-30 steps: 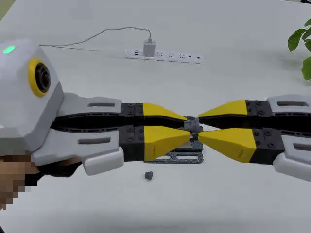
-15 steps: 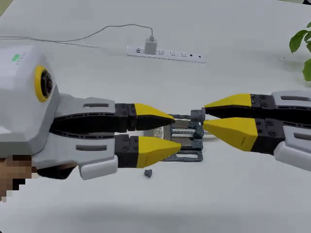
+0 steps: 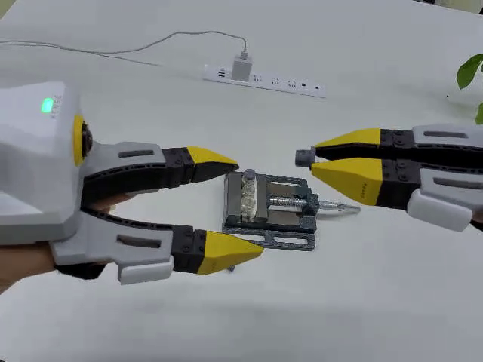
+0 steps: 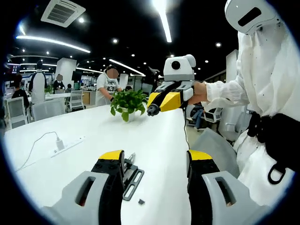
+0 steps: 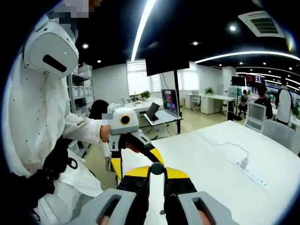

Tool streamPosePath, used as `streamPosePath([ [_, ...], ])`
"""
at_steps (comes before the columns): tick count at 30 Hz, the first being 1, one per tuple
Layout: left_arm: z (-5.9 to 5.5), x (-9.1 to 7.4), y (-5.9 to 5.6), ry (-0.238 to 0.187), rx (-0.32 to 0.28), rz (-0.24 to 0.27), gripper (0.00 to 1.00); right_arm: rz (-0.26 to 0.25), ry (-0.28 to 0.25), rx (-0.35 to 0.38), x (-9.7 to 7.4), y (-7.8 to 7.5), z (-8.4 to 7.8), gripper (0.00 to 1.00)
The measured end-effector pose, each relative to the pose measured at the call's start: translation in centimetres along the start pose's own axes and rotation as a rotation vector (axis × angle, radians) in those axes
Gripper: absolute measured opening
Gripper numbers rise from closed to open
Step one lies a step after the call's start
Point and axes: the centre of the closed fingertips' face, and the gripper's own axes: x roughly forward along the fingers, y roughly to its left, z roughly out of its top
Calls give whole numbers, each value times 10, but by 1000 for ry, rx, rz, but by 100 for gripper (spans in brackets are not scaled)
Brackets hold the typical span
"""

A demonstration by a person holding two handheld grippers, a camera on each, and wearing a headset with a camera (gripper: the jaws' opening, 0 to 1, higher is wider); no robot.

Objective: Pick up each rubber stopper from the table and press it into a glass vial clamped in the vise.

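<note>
White housings (image 3: 38,173), black fingers (image 3: 175,167), yellow tips (image 3: 226,253)

The two grippers, tip to tip over the vise (image 3: 287,219) a second ago, have pulled apart. The left gripper (image 3: 250,207) has drawn back toward the left edge of the table (image 3: 377,302), and its jaws, whose tips met a second ago, now stand wide apart on either side of the vise's left end. The right gripper (image 3: 312,164) has drawn back toward the right edge and lifted clear, carrying off the grey rubber stopper (image 3: 303,157) that sat between the meeting tips; it is now pinched at that gripper's tips alone. The vise, hidden under the yellow jaws before, lies uncovered, its clamped glass vials (image 3: 249,197) in plain sight.
</note>
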Motion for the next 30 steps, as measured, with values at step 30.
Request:
streamPosePath([
  [30,-48,-7,22,79,71,83,87,21,433,-37,52,-76,-68,5],
])
